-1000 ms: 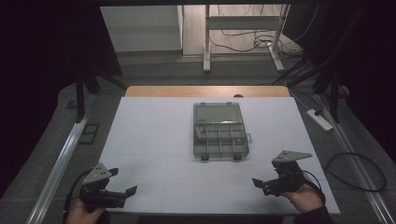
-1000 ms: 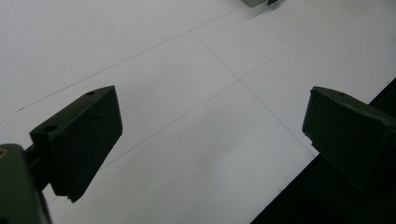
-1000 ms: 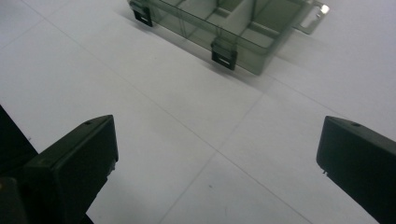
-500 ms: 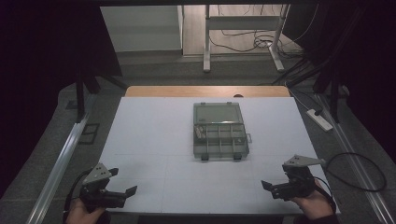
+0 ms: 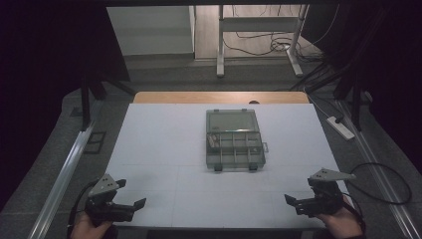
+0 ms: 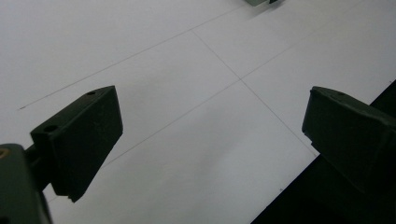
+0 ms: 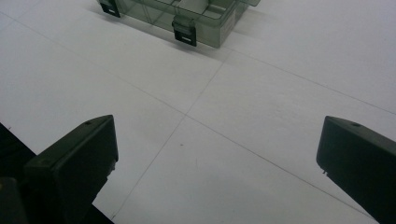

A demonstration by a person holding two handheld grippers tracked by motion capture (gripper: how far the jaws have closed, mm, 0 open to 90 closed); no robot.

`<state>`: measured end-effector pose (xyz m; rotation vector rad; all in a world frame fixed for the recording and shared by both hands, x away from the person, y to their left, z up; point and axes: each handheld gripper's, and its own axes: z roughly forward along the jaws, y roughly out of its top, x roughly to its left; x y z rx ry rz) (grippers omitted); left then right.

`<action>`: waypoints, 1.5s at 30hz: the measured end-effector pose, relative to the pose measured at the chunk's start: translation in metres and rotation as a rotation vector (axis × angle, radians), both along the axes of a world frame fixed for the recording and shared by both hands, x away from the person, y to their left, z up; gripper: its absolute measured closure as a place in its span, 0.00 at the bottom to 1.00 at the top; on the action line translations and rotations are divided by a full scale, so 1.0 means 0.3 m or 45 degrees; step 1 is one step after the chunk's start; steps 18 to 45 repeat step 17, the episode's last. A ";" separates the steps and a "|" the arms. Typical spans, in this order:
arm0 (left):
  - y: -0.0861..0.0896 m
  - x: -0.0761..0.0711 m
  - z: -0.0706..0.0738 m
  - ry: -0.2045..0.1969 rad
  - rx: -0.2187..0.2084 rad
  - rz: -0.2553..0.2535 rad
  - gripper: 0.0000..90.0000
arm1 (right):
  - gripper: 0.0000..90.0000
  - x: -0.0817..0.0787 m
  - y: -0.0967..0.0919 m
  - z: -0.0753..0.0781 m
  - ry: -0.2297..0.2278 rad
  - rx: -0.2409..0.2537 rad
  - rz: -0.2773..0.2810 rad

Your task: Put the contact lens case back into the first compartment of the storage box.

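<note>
Organizer box (image 5: 234,140) lies open (contents unclear); both grippers' jaws gape apart.

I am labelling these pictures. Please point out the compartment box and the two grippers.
compartment box (image 5: 234,140), high view, divider grid.
left gripper (image 5: 133,205), high view, between fingertips.
right gripper (image 5: 293,201), high view, between fingertips.

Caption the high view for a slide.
Open left gripper and right gripper at the near edge of a white table, clear compartment box mid-table.
</note>
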<state>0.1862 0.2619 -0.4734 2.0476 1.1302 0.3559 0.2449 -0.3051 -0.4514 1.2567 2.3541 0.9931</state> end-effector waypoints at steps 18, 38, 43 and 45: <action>-0.003 0.002 0.000 0.002 0.001 0.002 0.06 | 0.00 -0.015 -0.016 0.002 0.013 -0.046 -0.023; -0.003 0.002 0.000 0.002 0.001 0.002 0.06 | 0.00 -0.015 -0.016 0.002 0.013 -0.046 -0.023; -0.003 0.002 0.000 0.002 0.001 0.002 0.06 | 0.00 -0.015 -0.016 0.002 0.013 -0.046 -0.023; -0.003 0.002 0.000 0.002 0.001 0.002 0.06 | 0.00 -0.015 -0.016 0.002 0.013 -0.046 -0.023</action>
